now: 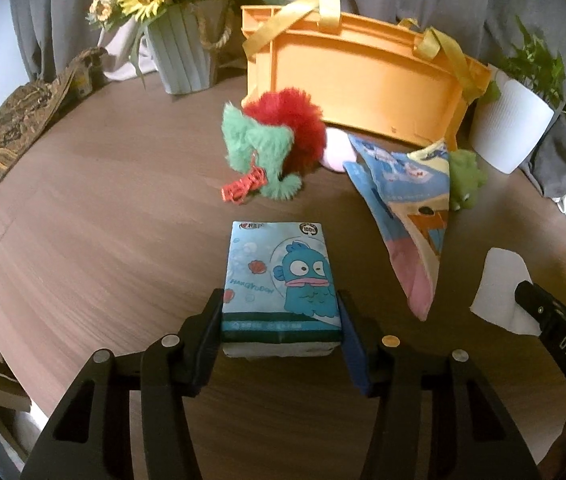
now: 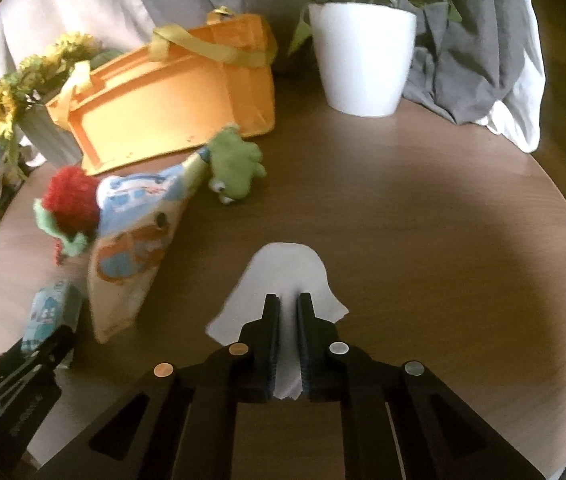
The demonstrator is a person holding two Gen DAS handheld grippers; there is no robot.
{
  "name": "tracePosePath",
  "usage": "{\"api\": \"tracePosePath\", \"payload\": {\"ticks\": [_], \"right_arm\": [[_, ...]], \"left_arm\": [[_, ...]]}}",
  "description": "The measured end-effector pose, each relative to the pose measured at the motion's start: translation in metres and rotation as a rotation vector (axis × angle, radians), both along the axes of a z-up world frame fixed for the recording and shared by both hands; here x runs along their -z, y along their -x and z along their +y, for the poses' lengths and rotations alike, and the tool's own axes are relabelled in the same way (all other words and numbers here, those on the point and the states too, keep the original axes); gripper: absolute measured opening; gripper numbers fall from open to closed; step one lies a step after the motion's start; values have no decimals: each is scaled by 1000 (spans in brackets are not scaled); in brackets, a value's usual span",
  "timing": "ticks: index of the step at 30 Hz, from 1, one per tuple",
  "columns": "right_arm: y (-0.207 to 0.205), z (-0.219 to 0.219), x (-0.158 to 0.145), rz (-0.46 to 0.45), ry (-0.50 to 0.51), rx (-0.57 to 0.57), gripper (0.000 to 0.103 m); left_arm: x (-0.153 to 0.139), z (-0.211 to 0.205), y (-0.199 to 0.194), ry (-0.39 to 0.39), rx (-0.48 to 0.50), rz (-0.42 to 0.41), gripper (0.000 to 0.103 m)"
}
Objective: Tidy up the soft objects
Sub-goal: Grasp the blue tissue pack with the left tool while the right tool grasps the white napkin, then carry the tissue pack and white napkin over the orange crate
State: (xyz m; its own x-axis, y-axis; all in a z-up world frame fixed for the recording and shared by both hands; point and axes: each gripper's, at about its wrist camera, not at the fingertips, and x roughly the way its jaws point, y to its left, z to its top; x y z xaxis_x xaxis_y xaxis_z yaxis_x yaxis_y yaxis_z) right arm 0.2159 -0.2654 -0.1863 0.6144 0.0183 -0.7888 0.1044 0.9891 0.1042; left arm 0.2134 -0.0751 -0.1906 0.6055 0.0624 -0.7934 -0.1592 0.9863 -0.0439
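My left gripper (image 1: 281,312) is shut on a blue tissue pack (image 1: 281,276) with a cartoon fish, low over the brown table (image 1: 103,220). My right gripper (image 2: 288,304) is shut on a white tissue (image 2: 283,276) that spreads ahead of the fingers; it also shows in the left wrist view (image 1: 501,284). Beyond lie a red and green plush (image 1: 275,140), a printed cloth pouch (image 1: 407,204), a green frog plush (image 1: 465,178) and a pink soft item (image 1: 335,152). An orange bag (image 1: 363,76) with yellow handles stands behind them, tilted.
A sunflower vase (image 1: 181,48) stands back left. A white pot with a green plant (image 2: 359,56) stands back right. Grey cloth (image 2: 463,60) hangs behind the table. A patterned object (image 1: 7,132) lies at the left edge.
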Motion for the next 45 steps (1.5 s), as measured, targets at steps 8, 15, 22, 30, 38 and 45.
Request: {"api": "tracePosePath", "payload": {"ticks": [8, 15, 22, 30, 38, 45], "right_arm": [[-2, 14, -28, -68, -22, -25, 10], [-4, 27, -53, -125, -37, -45, 10], [-7, 43, -78, -181, -52, -60, 10], [-12, 58, -103, -246, -60, -62, 10], [-21, 68, -126, -308, -59, -51, 10], [-30, 77, -144, -370, -55, -31, 10]], "left_arm": [[-25, 9, 5, -15, 26, -72, 52], [-51, 22, 1, 14, 46, -130, 52], [-79, 35, -5, 15, 56, -202, 52], [-105, 50, -13, 0, 93, -280, 52], [-127, 61, -28, 2, 134, -343, 52], [-144, 65, -43, -8, 170, -391, 52]]}}
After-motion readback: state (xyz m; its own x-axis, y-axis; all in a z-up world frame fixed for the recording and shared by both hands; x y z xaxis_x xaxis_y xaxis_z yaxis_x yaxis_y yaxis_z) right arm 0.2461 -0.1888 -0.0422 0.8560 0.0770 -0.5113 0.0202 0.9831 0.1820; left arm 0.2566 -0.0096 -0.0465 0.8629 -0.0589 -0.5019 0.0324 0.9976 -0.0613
